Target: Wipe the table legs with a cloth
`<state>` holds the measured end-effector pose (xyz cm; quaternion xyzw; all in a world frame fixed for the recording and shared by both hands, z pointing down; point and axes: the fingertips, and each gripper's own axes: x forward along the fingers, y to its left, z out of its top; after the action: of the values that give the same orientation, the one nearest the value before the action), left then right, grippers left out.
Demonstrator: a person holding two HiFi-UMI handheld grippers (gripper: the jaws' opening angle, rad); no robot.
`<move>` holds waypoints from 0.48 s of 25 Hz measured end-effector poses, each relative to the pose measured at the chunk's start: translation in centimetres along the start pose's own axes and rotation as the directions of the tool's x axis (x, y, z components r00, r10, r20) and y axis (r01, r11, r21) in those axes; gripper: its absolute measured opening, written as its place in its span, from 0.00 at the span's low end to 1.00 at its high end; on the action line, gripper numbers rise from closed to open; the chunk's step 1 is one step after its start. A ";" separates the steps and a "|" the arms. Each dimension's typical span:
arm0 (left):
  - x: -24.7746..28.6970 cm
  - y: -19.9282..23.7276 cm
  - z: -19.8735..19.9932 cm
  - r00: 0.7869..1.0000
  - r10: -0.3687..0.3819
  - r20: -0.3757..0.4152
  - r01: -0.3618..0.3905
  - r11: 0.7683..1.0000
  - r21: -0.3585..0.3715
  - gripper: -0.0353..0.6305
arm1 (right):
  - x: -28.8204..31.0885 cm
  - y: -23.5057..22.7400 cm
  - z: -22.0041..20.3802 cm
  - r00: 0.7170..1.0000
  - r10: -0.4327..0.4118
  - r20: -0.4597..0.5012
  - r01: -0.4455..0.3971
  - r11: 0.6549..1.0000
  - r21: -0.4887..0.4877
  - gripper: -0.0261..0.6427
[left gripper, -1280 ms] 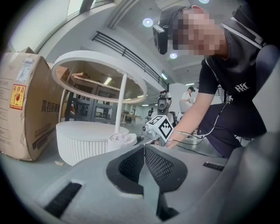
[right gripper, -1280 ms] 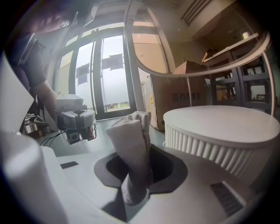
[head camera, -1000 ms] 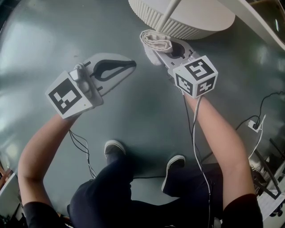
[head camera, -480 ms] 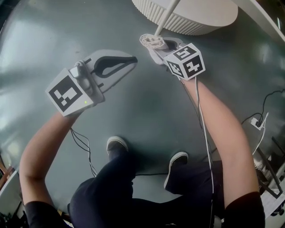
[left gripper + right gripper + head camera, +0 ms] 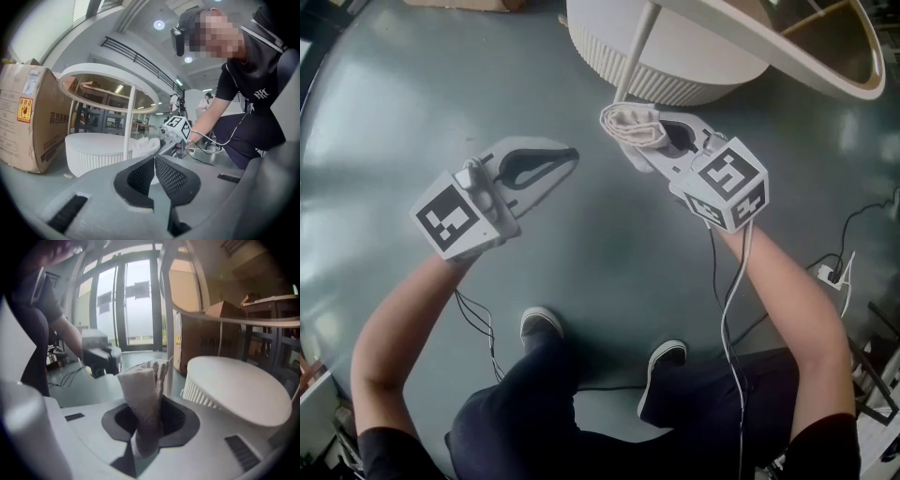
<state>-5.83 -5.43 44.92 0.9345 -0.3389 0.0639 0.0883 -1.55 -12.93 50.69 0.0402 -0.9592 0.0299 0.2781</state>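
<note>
My right gripper (image 5: pixel 639 131) is shut on a folded white cloth (image 5: pixel 631 123) (image 5: pixel 145 394), which sticks up from between its jaws. The cloth sits close beside the thin white table leg (image 5: pixel 636 49) (image 5: pixel 169 301) that rises from the round ribbed base (image 5: pixel 675 56). My left gripper (image 5: pixel 558 159) hovers over the floor to the left, its black pads touching, nothing between them. In the left gripper view the table leg (image 5: pixel 128 123) stands ahead, with the cloth (image 5: pixel 146 146) just right of it.
The round white tabletop (image 5: pixel 806 47) overhangs at upper right. A cardboard box (image 5: pixel 28 117) stands left of the ribbed base (image 5: pixel 96 150). Cables and a power plug (image 5: pixel 836 264) lie on the grey floor at right. The person's shoes (image 5: pixel 542 321) are below the grippers.
The right gripper with the cloth went up against the leg, then came back down and to the right. The left gripper barely moved.
</note>
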 end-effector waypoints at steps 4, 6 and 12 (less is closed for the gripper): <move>-0.4 0.3 3.1 0.998 0.044 0.050 -0.044 0.999 0.007 0.07 | -5.4 0.9 8.9 0.977 -0.005 0.215 0.009 1.000 -0.018 0.17; -0.7 1.4 5.4 0.993 0.071 0.092 -0.074 0.997 0.030 0.07 | -7.1 0.8 12.3 0.956 -0.023 0.292 0.034 0.999 -0.031 0.17; 0.0 1.3 10.2 0.984 0.053 0.172 -0.074 0.990 0.121 0.07 | -8.4 0.4 16.3 0.934 -0.053 0.353 0.060 0.998 -0.010 0.16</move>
<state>-6.11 -8.53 35.09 0.9290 -0.3699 0.0090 -0.0021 -3.18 -13.33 32.49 0.0696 -0.9922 0.0042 0.1030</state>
